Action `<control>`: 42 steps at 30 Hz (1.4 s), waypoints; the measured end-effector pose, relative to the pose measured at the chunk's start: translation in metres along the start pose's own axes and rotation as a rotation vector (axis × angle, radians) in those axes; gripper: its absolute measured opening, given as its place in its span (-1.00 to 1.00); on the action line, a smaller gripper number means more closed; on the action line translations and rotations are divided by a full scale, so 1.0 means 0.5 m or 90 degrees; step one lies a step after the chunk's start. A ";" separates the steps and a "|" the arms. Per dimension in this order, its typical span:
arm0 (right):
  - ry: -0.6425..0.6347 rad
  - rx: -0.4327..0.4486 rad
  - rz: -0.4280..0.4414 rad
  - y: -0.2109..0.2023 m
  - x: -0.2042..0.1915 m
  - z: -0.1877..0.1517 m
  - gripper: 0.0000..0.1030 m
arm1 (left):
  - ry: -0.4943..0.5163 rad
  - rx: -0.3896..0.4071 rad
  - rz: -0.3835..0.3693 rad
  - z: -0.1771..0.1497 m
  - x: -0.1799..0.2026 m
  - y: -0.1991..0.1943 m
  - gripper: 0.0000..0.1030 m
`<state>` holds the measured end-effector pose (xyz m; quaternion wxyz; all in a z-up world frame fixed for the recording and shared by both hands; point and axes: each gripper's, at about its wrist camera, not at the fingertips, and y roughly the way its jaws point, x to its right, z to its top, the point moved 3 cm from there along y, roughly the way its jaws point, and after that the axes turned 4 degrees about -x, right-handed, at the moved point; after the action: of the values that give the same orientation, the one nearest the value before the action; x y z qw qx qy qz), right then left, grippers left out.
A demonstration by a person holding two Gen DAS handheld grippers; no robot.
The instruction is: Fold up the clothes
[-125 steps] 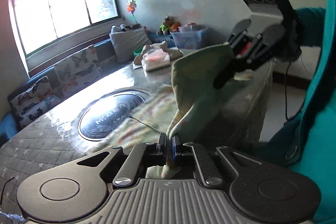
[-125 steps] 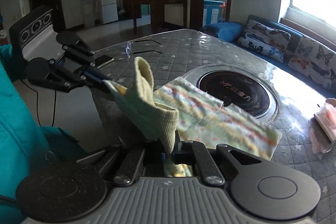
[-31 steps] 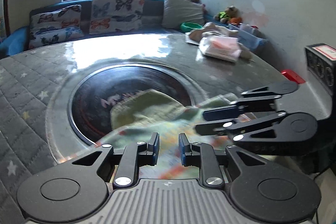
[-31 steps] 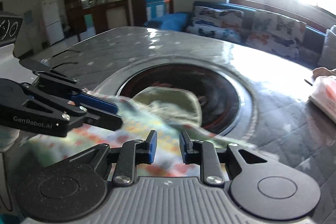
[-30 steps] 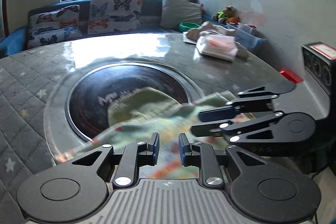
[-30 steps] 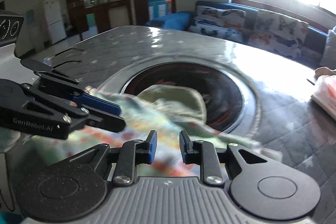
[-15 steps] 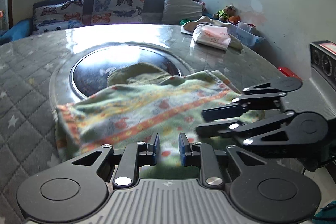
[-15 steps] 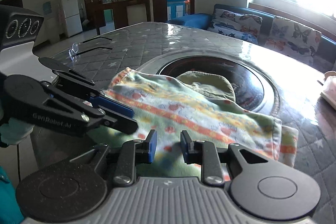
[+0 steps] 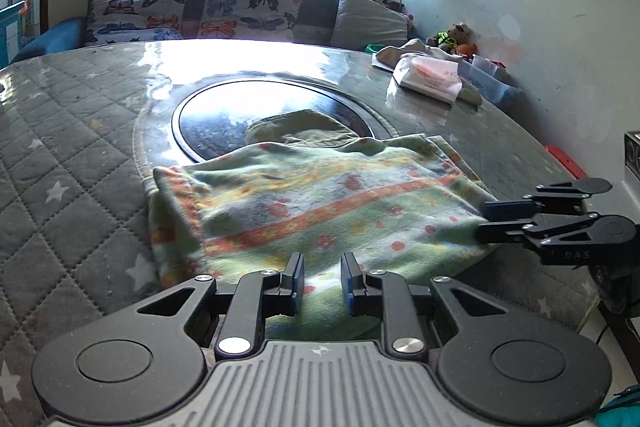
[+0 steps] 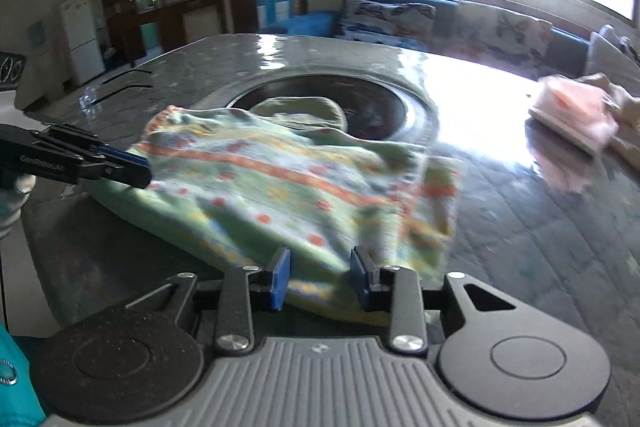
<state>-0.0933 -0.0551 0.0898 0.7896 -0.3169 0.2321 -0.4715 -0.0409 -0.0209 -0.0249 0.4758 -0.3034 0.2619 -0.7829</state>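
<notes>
My left hand-held gripper sits low at the near edge of the garment, jaws parted with a clear gap and nothing between them; the cloth's hem lies just ahead of and below the pads. My right hand-held gripper is the same: jaws spread, a wider gap, empty, with the folded edge of the cloth just in front of it. In the left view the right one comes in from the side, level with the surface, its tips at the garment's right edge; whether they touch the fabric I cannot tell.

The garment lies folded over on itself, striped side up, its far part draped over the dark round inset in the middle of the surface. One fold looks done, I judge, which would explain both jaws being free. The right edge shows uneven layers, so squaring it may come next.

Both tools are held nearly flat, pointing across the surface from the near side, a fit pose for pinching a hem. A pink packet sits well apart at the far right.
</notes>
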 end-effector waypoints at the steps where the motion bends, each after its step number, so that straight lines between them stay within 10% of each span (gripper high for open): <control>1: 0.006 0.002 0.000 -0.007 0.005 0.000 -0.40 | -0.002 0.000 -0.001 0.001 -0.002 -0.002 -0.57; 42: 0.055 0.035 -0.058 0.127 0.089 0.136 -0.26 | -0.064 0.012 0.074 0.095 -0.118 0.053 -0.49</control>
<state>0.0098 -0.0529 0.0884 0.7648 -0.2847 0.2385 -0.5265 0.0305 0.0155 -0.0246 0.5359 -0.3222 0.2470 -0.7403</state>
